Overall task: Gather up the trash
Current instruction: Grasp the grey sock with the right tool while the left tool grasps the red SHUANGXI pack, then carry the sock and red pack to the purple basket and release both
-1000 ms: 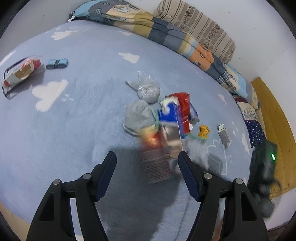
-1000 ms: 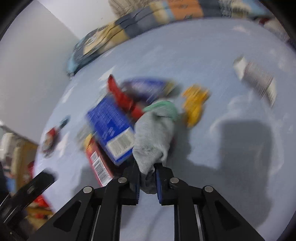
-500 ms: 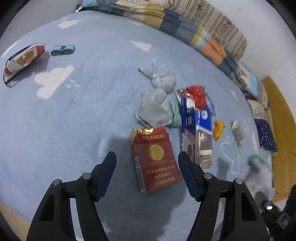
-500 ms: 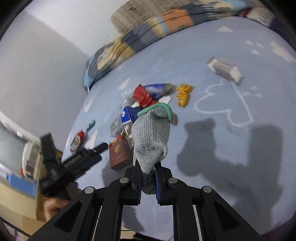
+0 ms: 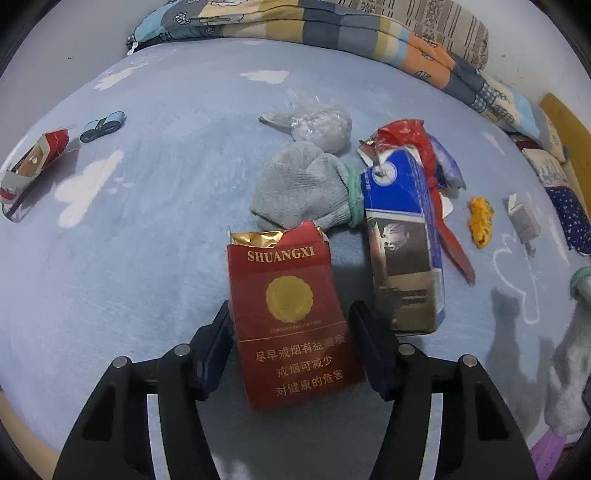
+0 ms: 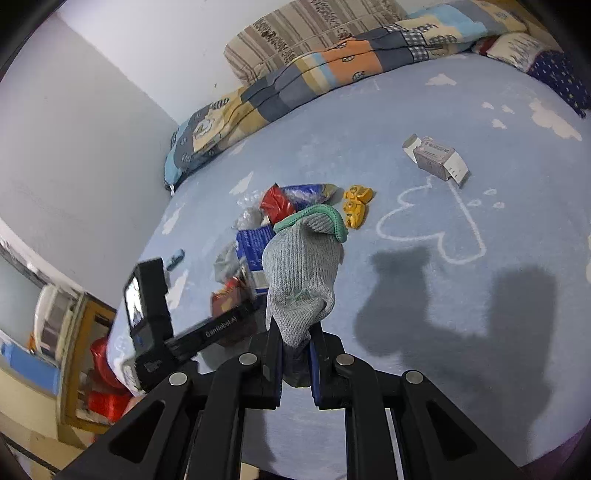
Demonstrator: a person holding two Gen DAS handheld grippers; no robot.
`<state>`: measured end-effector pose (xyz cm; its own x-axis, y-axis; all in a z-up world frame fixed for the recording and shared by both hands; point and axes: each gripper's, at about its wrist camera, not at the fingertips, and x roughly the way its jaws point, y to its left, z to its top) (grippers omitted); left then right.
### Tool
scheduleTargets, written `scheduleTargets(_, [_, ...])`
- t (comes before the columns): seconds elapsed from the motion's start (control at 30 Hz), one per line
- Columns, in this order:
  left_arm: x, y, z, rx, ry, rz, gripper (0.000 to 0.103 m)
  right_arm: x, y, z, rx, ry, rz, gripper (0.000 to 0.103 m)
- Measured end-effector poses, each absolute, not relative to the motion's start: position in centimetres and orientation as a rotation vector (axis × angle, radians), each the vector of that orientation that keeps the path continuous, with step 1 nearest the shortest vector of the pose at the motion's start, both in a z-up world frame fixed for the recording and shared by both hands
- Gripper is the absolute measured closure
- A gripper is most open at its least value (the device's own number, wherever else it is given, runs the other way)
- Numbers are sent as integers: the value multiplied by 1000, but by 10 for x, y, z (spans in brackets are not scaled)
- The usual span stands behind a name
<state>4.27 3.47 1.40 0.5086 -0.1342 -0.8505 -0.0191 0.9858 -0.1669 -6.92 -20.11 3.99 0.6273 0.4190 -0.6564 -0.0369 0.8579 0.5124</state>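
My left gripper [image 5: 291,347] is open, its jaws on either side of a red Shuangxi cigarette pack [image 5: 290,317] lying on the light blue bed cover. Beyond it lie a grey glove [image 5: 306,188], a blue carton [image 5: 402,236], a red wrapper [image 5: 413,136] and a clear plastic bag [image 5: 317,125]. My right gripper [image 6: 295,354] is shut on a second grey glove with a green cuff [image 6: 303,273], held up above the bed; that glove also shows in the left wrist view [image 5: 570,376]. The left gripper's body shows in the right wrist view [image 6: 173,332].
A yellow crumpled wrapper [image 5: 480,218] and a small grey box [image 5: 522,221] lie to the right. A red-white packet [image 5: 29,166] and a small blue item [image 5: 101,125] lie at the far left. A folded patterned quilt [image 5: 369,33] lines the bed's far edge.
My left gripper moved down and forward, so the red cigarette pack now sits between its jaws. My right gripper lifted the grey glove up and away from the pile.
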Motion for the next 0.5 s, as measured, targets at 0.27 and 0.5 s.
scheduleTargets(0.27, [16,47,54,-192,923,-136,47,-66,-198,40,454,843,250,91])
scheduleTargets(0.5, [-8,31,95,-188,784,-248,47,-66,-197,42,451,818,247,91])
